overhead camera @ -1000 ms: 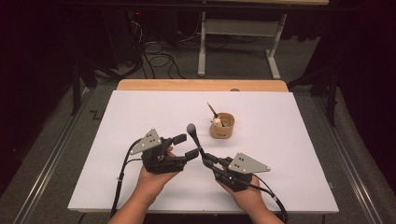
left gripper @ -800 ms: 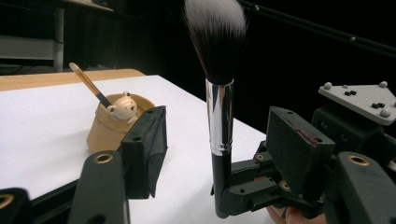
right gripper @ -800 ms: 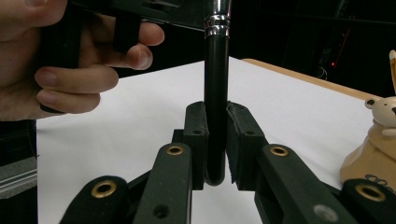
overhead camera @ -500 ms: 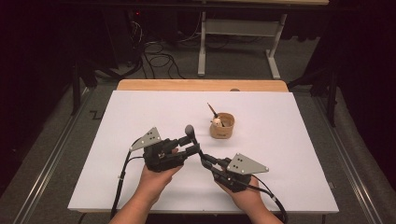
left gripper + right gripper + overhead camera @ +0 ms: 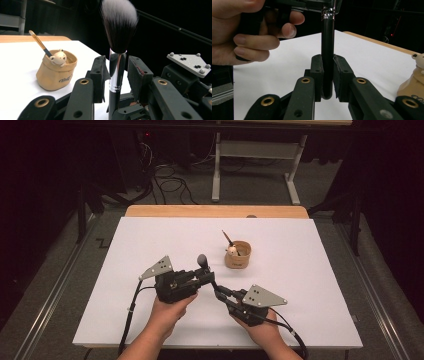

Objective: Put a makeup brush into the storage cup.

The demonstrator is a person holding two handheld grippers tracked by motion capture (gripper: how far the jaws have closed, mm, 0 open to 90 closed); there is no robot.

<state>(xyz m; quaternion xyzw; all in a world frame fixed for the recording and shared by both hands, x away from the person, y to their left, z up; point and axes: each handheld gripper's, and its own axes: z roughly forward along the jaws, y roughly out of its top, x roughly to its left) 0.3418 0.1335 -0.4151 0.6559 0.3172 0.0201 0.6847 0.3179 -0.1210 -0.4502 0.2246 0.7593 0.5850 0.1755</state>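
Hands come up from the bottom edge of the high view onto a white table [image 5: 150,250]. Left of centre, the left hand [image 5: 167,312] holds the left gripper [image 5: 204,279], its grey plate tilted toward the upper left. Its jaws stand partly apart: in the left gripper view they flank the silver ferrule of a brush [image 5: 117,47], the left pad touching or nearly touching it and the right pad clearly off it. The brush stands upright in the middle of that view, its dark, white-tipped bristles at the top of the frame. At lower left of the same view a tan pot [image 5: 56,72] with a small bear figure on its rim sits on the table, and a thin stick leans out of it toward the upper left.

In the high view the brush head [image 5: 201,259] rises just above the left gripper, and the pot [image 5: 238,255] stands near it, up and to the right, apart from both grippers.

Right of centre, the right hand [image 5: 260,332] holds the right gripper [image 5: 218,294], which points up and left toward the left one. In the right gripper view its jaws are narrow, clamped on the black lower end of the brush handle [image 5: 327,55], whose rounded tip sits between the pads.
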